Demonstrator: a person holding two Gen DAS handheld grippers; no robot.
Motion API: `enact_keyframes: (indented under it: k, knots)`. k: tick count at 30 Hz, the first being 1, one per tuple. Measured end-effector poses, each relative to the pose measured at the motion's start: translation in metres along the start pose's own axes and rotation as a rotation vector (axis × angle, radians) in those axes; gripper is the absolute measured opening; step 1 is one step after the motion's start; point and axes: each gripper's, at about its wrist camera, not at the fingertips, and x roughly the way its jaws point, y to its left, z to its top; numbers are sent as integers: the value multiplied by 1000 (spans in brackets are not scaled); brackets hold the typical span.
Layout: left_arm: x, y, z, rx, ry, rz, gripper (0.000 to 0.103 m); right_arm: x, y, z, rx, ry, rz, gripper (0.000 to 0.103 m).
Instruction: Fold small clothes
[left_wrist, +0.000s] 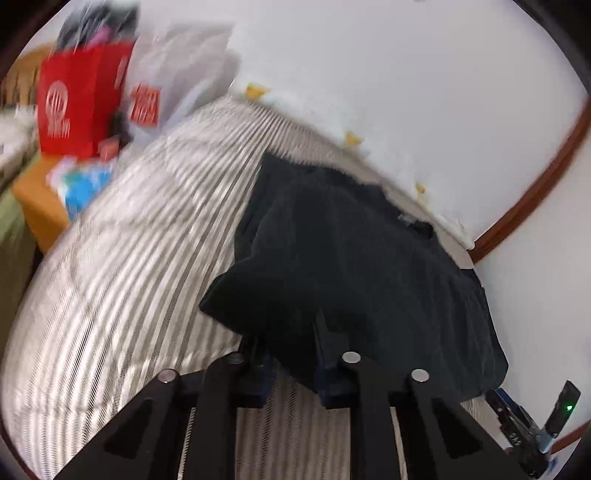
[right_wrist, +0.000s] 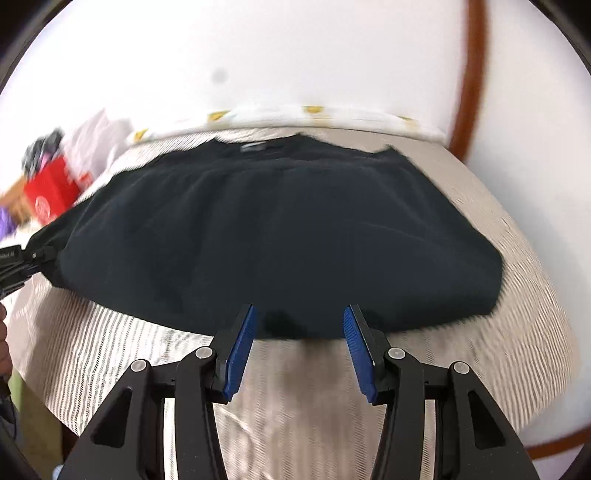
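Striped beige-and-white bedcover (right_wrist: 110, 354) fills the frames, white wall (right_wrist: 295, 55) behind, red paper bag (left_wrist: 79, 107) upper left. Dark navy garment (right_wrist: 280, 229) lies mid-frame; left gripper (left_wrist: 291, 347) clenched on its edge, right gripper (right_wrist: 299, 332) released.

Left gripper (left_wrist: 291, 343) angled downward, its jaws clamped on dark cloth. Right gripper (right_wrist: 298, 325) tilted down, blue pads (right_wrist: 240, 350) apart, gripping nothing.

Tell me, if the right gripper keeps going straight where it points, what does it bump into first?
Most likely the near hem of the black shirt spread on the striped bed cover. The right gripper has its jaws open and empty, aimed down at that edge. Depth is unclear, so it might meet the cover just before the cloth.
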Motion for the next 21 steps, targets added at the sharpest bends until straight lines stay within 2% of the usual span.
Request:
enact_keyframes:
  k: [3,5,7,12,16,19,21]
  knots:
    - [-18,-32,13,72,-59,-20,13,-13,-27,-2,48,-13,-21,49]
    - [-26,-58,22,113,-81,-59,12,-21,-40,-3,59,-25,-38,49]
    - [-29,-79,27,150,-86,-74,12,-31,-52,-3,72,-44,-58,49]
    - [-22,-146,27,291,-62,-172,11,-48,-79,-9,119,-69,-84,49]
    - [-4,-190,11,384,11,-247,11,-51,-95,-10,137,-66,-116,49]
    - [22,-219,-9,431,111,-301,10,-50,-107,-10,157,-63,-129,49]
    - [41,-230,-22,451,170,-305,11,-50,-112,-10,166,-64,-128,49]
